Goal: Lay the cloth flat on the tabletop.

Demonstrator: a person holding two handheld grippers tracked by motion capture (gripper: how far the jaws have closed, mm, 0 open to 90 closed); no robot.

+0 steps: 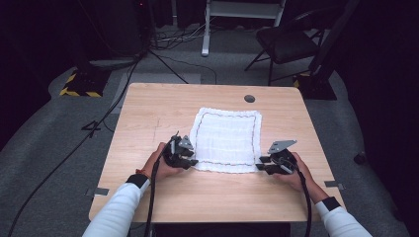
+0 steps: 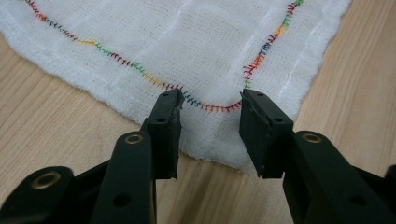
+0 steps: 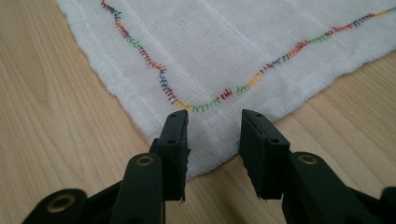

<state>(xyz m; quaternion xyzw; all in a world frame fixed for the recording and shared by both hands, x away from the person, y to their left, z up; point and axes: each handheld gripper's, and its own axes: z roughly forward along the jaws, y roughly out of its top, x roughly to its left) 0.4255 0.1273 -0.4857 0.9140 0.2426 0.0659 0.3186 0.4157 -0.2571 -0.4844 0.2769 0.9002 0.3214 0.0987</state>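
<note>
Cloth (image 1: 227, 139) flat at centre of table (image 1: 148, 197), both near corners between jaws. Left gripper (image 1: 190, 160) and right gripper (image 1: 261, 163) parted, pads not pinching yet (judgement: lower tips, close on hem inside stitching (image 2: 210, 106), lift evenly

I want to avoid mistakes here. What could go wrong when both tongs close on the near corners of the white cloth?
1. The left tongs straddle only the cloth corner; closing on so little fabric, the thin weave may slip out.
2. The right tongs stand open at the other corner's very edge, so they could pinch only fringe.
3. Uneven grips could skew the cloth on the table.
</note>
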